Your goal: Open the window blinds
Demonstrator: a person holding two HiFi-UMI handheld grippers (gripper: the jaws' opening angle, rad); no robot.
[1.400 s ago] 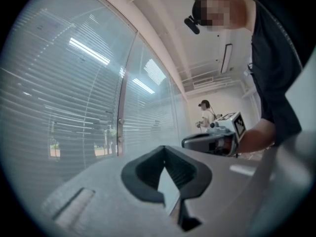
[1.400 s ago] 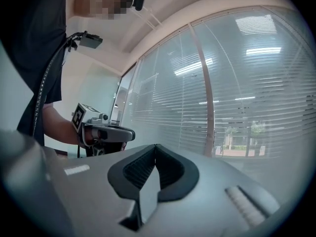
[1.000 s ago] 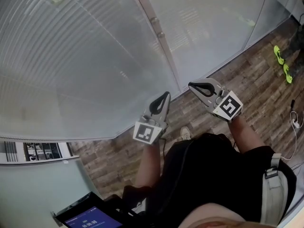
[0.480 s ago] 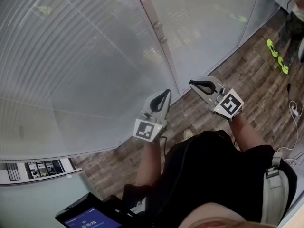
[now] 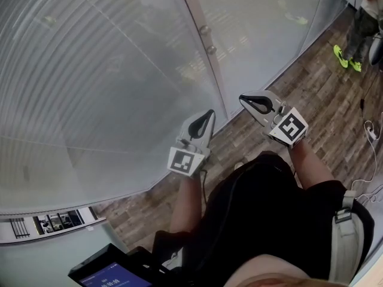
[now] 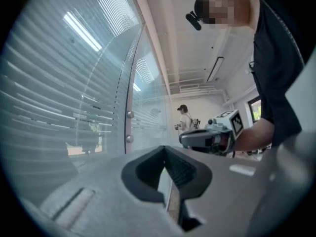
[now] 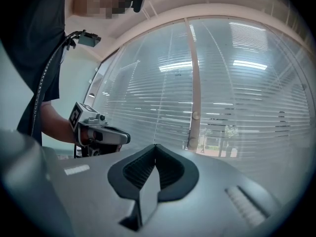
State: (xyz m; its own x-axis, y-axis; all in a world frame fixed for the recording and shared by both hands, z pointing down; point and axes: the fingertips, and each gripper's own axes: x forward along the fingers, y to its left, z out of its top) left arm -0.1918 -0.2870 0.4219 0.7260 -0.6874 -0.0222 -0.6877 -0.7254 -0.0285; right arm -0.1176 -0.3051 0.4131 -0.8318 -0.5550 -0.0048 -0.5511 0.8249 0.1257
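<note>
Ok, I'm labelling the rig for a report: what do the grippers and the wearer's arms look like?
The left gripper and right gripper are light grey with black ribbed pads. Each carries a white cube with black square markers. The person wears a black short-sleeved top.

No legible txt; digits on screen [image 5: 111,275], bottom-left, too blurry.

**Both grippers held out level before the torso, jaws closed.**
The left gripper [image 5: 207,113] and the right gripper [image 5: 243,98] point forward side by side, apart from each other. Each has its jaws pressed together tip to tip, with nothing between them. The left forearm [image 5: 184,205] and the right forearm [image 5: 309,163] reach out bare from short black sleeves. Each gripper's marker cube sits at its rear end, facing up toward the head.
</note>
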